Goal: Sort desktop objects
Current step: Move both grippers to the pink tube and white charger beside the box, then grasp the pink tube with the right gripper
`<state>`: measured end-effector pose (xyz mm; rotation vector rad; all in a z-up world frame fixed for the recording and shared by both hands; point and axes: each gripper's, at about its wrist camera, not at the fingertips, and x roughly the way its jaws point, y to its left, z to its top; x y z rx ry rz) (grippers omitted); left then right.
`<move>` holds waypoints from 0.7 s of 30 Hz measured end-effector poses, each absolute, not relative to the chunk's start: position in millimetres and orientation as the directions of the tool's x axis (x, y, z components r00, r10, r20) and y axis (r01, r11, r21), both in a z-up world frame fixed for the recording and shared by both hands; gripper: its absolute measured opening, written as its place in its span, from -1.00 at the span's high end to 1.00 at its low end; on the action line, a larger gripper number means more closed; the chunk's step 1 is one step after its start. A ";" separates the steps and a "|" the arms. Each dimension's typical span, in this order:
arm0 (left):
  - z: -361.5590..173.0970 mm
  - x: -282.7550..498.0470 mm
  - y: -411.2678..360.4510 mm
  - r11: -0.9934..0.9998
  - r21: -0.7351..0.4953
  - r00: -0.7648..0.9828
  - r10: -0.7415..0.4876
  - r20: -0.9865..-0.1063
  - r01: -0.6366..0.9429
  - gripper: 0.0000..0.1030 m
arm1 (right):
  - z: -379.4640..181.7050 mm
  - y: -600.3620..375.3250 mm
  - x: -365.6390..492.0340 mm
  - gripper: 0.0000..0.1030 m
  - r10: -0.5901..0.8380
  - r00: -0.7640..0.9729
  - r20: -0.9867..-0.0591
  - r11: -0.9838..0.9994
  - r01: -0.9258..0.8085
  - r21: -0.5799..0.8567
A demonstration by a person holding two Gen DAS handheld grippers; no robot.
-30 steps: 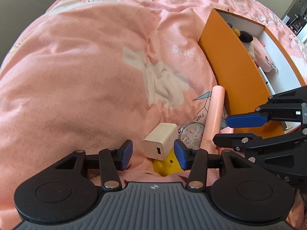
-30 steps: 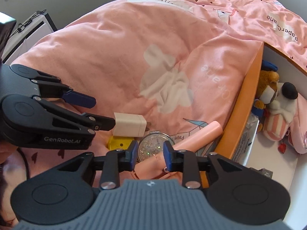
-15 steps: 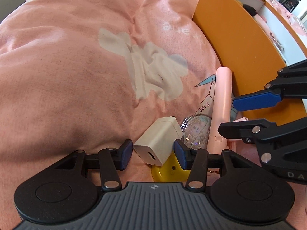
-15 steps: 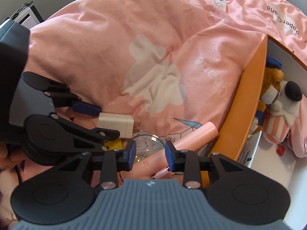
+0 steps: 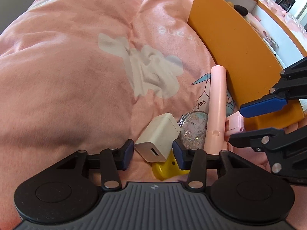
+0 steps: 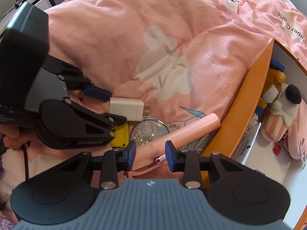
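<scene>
A white USB charger (image 5: 158,138) lies on the pink duvet between the fingers of my left gripper (image 5: 153,153). Its jaws are closing around the charger, and a thin gap still shows at the left pad. A yellow block (image 5: 167,168) sits under the charger, and a round glitter mirror (image 5: 193,130) lies to its right. My right gripper (image 6: 150,151) is open and straddles the near end of a long pink stick (image 6: 184,128), with a gap on its right side. From the right wrist view, the left gripper (image 6: 118,108) flanks the charger (image 6: 124,107).
An orange box (image 6: 247,111) with a white inside stands to the right, its wall right behind the pink stick. Plush toys (image 6: 278,103) lie inside it. Rumpled pink duvet (image 5: 76,67) stretches away to the left and back. A hand (image 6: 9,136) holds the left gripper.
My left gripper has sunk closer to the charger and its jaws have narrowed around it. The right gripper's jaws stand a little wider and now frame the pink stick rather than the mirror.
</scene>
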<state>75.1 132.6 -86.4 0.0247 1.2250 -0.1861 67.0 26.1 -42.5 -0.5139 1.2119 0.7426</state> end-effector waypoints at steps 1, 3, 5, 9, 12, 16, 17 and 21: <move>-84.8 72.4 134.1 0.986 -0.081 0.329 -0.126 -0.936 0.149 0.01 | -44.6 27.3 65.8 0.31 0.223 0.168 -0.960 0.654 -0.756 0.020; -80.6 66.8 138.4 0.988 -0.090 0.337 -0.129 -0.933 0.129 0.03 | -48.6 30.9 62.8 0.31 0.193 0.167 -0.967 0.619 -0.785 -0.013; -76.2 62.7 142.1 0.989 -0.100 0.344 -0.134 -0.929 0.113 0.04 | -51.8 34.3 61.1 0.31 0.160 0.172 -0.972 0.575 -0.817 -0.050; -69.1 56.8 149.1 0.988 -0.131 0.363 -0.152 -0.919 0.082 0.13 | -56.5 39.5 64.4 0.25 0.103 0.163 -0.981 0.496 -0.863 -0.092; -67.3 53.9 154.6 0.984 -0.165 0.367 -0.178 -0.913 0.066 0.19 | -64.8 46.4 65.0 0.15 0.043 0.150 -0.988 0.431 -0.895 -0.117; -69.2 53.0 156.6 0.982 -0.176 0.370 -0.187 -0.910 0.063 0.20 | -76.0 51.4 69.0 0.14 -0.022 0.130 -0.991 0.373 -0.919 -0.129; -69.3 52.6 156.3 0.982 -0.175 0.369 -0.186 -0.910 0.065 0.20 | -77.9 51.8 70.9 0.16 -0.030 0.126 -0.992 0.371 -0.920 -0.128; -70.3 55.2 162.4 0.975 -0.221 0.370 -0.219 -0.903 0.040 0.22 | -85.0 50.4 79.9 0.37 -0.035 0.065 -0.997 0.410 -0.909 -0.073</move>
